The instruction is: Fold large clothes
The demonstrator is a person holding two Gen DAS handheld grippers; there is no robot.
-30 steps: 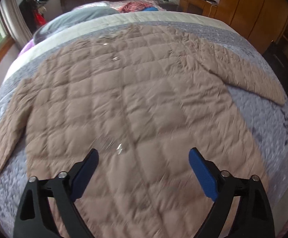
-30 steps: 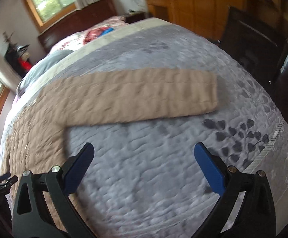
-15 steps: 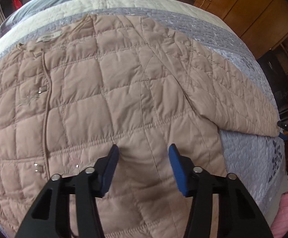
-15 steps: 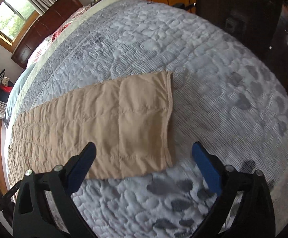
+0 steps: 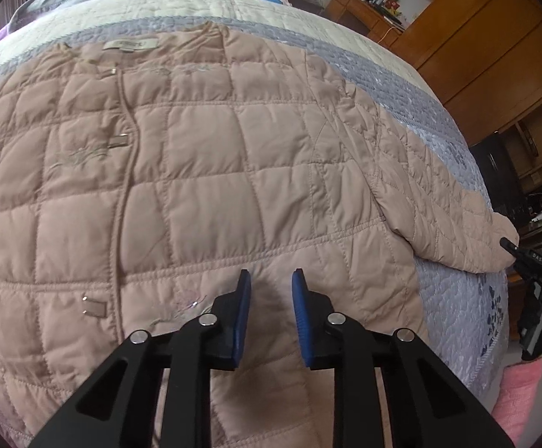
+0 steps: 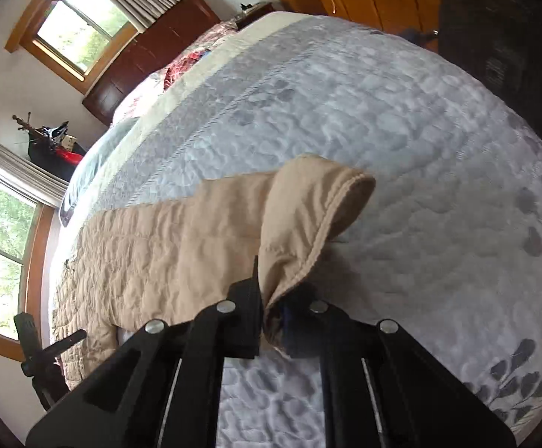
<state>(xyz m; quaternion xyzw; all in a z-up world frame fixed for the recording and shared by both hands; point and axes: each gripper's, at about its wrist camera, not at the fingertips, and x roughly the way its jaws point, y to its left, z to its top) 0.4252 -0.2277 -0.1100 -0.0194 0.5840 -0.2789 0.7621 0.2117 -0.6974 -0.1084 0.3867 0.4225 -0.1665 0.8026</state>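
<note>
Jaws: your right gripper (image 6: 271, 310) is clamped on the sleeve cuff (image 6: 308, 216); left gripper (image 5: 271, 298) jaws narrowly apart over the jacket (image 5: 203, 171) body, gripping nothing. Sleeve's long axis runs from cuff back toward jacket, flat on bed (image 6: 420, 119).

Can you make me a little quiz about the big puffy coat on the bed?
1. True or false: the right gripper has its jaws pinched on the sleeve cuff.
2. The coat lies on: A) a chair B) the bedspread C) the floor.
3. Fill in: the left gripper has its jaws part open over the coat's ____ panel.

Key: 1 true; 2 B; 3 front.
</note>
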